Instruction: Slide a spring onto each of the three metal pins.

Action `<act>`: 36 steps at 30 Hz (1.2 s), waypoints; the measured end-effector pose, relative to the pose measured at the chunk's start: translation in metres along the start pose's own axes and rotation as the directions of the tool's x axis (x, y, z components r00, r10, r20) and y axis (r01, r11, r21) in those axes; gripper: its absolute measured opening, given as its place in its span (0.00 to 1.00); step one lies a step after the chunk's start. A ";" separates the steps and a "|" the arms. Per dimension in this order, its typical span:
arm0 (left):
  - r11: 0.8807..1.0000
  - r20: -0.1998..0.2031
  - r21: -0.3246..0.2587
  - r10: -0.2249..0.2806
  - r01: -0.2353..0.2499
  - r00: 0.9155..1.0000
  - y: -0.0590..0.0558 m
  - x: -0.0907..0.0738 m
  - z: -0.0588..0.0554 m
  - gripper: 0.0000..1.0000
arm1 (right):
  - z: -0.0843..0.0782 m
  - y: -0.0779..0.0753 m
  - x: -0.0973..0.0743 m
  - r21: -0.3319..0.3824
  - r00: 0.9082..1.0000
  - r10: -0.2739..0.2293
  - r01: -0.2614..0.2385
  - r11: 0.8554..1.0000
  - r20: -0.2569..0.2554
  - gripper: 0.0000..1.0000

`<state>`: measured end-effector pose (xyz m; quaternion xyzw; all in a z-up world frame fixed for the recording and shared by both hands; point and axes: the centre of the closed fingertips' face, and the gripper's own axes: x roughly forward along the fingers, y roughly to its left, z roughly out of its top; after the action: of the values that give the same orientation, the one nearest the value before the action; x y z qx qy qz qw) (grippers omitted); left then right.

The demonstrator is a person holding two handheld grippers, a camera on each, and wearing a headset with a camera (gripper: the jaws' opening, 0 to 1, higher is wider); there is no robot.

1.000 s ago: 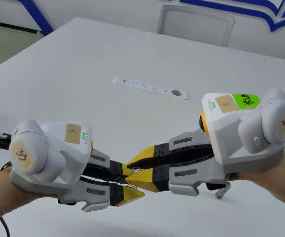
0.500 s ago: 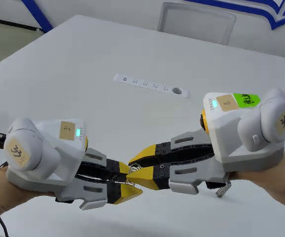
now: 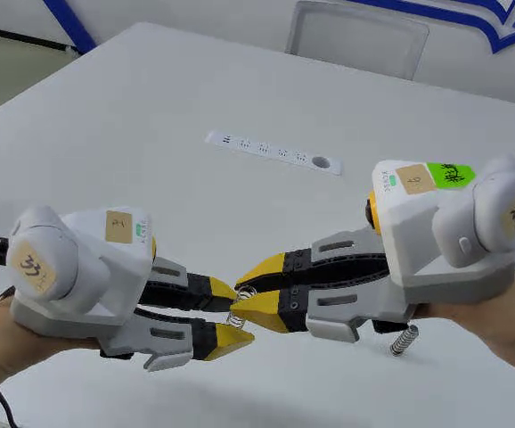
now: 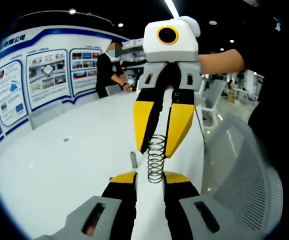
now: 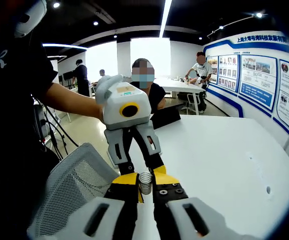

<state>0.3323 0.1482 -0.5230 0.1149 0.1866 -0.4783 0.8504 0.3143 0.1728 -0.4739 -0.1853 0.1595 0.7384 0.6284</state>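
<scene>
The right claw (image 3: 240,297) is clenched on a spring (image 3: 238,308), up in the air over the white table (image 3: 133,134). The left claw (image 3: 231,314) meets it tip to tip. Its jaws are apart, one on each side of the spring's end, and they do not squeeze it. In the right gripper view the spring looks like a ring between that claw's yellow tips.

A second spring (image 3: 404,340) leans on the table under the right claw. In the left gripper view a small metal bit (image 4: 133,158) stands on the table. I cannot tell if it is a pin or a spring.

A white power strip (image 3: 271,153) lies flat in the middle of the table. A grey chair (image 3: 355,40) is at the far side. The wall behind it has blue stripes (image 3: 61,22). Boards (image 5: 259,75) with pictures hang on a wall. Long lights (image 5: 164,12) shine on the dark ceiling. A mesh chair (image 4: 239,165) is close by, and people (image 5: 143,80) are in the room.
</scene>
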 end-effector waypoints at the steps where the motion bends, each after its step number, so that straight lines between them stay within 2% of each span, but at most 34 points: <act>1: 1.000 0.001 -0.005 0.005 -0.005 1.000 0.002 -0.001 -0.001 0.23 | 0.000 0.000 0.000 -0.002 1.000 0.001 -0.001 1.000 -0.001 0.11; 7: 0.998 0.016 -0.041 0.044 -0.043 0.999 0.012 -0.010 -0.002 0.30 | 0.003 -0.012 0.000 -0.003 1.000 -0.023 0.023 1.000 0.004 0.11; 10: 0.995 0.014 -0.054 0.079 -0.078 0.997 0.019 -0.015 -0.004 0.35 | 0.001 -0.024 0.001 0.007 0.999 -0.049 0.049 0.999 0.001 0.11; 16: 0.991 0.015 -0.080 0.112 -0.111 0.994 0.028 -0.022 -0.008 0.46 | -0.005 -0.045 0.001 0.037 0.995 -0.102 0.102 0.994 0.002 0.11; 20: 0.985 0.001 -0.091 0.144 -0.143 0.990 0.037 -0.026 -0.012 0.52 | -0.013 -0.063 0.002 0.074 0.988 -0.154 0.154 0.985 -0.010 0.11; 23: 0.981 0.010 -0.111 0.161 -0.159 0.987 0.042 -0.030 -0.012 0.57 | -0.023 -0.077 0.003 0.094 0.980 -0.196 0.198 0.976 -0.031 0.11; 25: 0.979 0.020 -0.124 0.167 -0.164 0.986 0.044 -0.032 -0.011 0.61 | -0.029 -0.087 0.003 0.110 0.973 -0.228 0.231 0.967 -0.042 0.11; 27: 0.978 0.021 -0.129 0.169 -0.165 0.985 0.045 -0.033 -0.012 0.64 | -0.033 -0.093 0.004 0.126 0.970 -0.240 0.245 0.961 -0.047 0.11; 30: 0.976 0.006 -0.146 0.166 -0.164 0.986 0.046 -0.033 -0.018 0.69 | -0.042 -0.102 0.007 0.148 0.963 -0.260 0.267 0.952 -0.065 0.11; 36: 0.974 0.017 -0.178 0.146 -0.141 0.989 0.041 -0.033 -0.019 0.77 | -0.057 -0.107 0.016 0.176 0.960 -0.262 0.275 0.945 -0.096 0.11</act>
<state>0.3482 0.2017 -0.5258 0.0450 0.2067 -0.3988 0.8923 0.4217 0.1768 -0.5314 -0.1713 0.2239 0.6206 0.7317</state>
